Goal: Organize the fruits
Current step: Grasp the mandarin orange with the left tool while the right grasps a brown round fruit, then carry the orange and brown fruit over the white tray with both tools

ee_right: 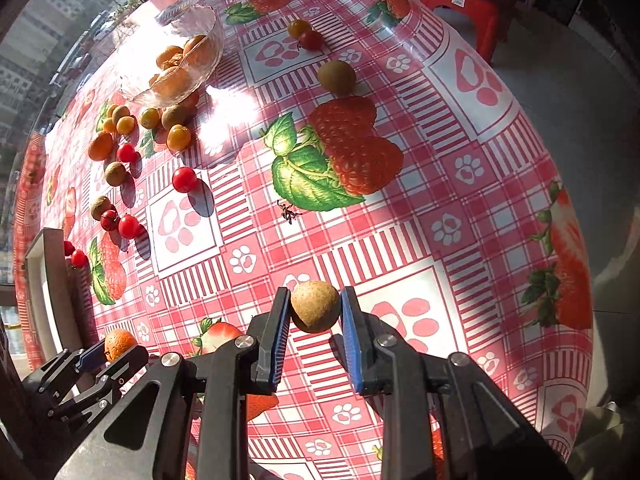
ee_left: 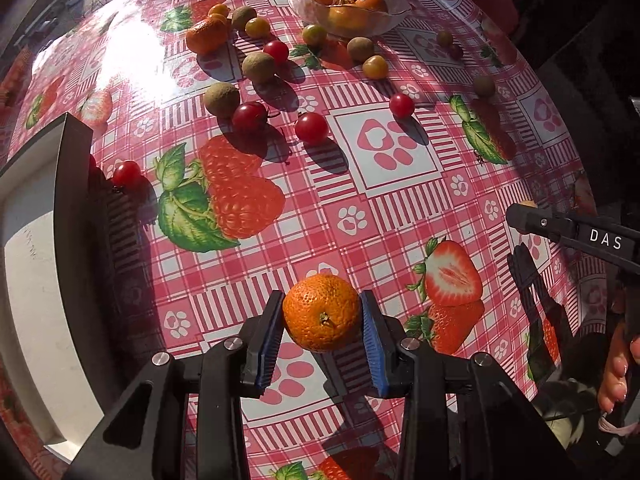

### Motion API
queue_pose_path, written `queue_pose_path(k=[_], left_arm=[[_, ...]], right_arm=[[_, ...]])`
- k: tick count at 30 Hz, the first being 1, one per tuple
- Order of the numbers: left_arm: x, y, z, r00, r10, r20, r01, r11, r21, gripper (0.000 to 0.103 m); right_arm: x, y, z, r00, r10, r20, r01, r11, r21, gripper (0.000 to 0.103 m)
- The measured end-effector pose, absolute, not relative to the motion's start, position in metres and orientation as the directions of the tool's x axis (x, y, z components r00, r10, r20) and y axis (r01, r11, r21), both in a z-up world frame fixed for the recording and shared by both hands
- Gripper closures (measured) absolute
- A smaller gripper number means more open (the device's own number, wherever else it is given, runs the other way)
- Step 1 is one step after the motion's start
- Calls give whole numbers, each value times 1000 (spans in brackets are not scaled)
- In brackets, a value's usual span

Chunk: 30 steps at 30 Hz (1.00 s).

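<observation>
Orange (ee_left: 322, 312) clamped in my left gripper (ee_left: 323, 336), lifted over the tablecloth (ee_left: 400, 216), pointing steeply down. Brown round fruit (ee_right: 315, 306) pinched in my right gripper (ee_right: 316, 332), same steep downward pose. Glass bowl (ee_left: 384, 20) of oranges at 12 o'clock, loose tomatoes (ee_left: 311, 128) between. White tray (ee_left: 36, 280) at 9 o'clock.

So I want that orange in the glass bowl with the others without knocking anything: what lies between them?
The orange, held in the left claw, has loose fruit before the glass bowl: red cherry tomatoes, brown fruits, yellow tomatoes. Lifted over, nothing visible blocks.
</observation>
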<state>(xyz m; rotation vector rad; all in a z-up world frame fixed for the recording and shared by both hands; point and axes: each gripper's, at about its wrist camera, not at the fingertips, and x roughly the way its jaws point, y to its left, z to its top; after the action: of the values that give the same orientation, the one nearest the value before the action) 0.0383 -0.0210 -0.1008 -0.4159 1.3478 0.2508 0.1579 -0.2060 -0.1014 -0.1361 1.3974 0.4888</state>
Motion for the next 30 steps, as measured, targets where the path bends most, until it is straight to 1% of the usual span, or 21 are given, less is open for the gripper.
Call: queue_pose_path(k=[5, 13, 16, 22, 30], left_arm=[[19, -5, -91, 221, -64, -973, -406, 901, -152, 64], [-16, 12, -61, 255, -37, -966, -415, 898, -144, 64], [-20, 19, -59, 263, -22, -965, -439, 887, -140, 64], [-40, 40, -53, 279, 12, -960, -497, 857, -134, 64], [-86, 76, -47, 285, 65, -956, -583, 804, -119, 64]], right_arm=[[138, -197, -98, 66, 263, -962, -422, 881, 212, 76], [112, -153, -96, 31, 291, -956, -481, 843, 241, 76], [129, -131, -104, 17, 301, -953, -504, 826, 252, 76], [113, -103, -92, 4, 316, -949, -565, 784, 258, 76], [80, -51, -81, -20, 323, -946, -655, 711, 256, 76]])
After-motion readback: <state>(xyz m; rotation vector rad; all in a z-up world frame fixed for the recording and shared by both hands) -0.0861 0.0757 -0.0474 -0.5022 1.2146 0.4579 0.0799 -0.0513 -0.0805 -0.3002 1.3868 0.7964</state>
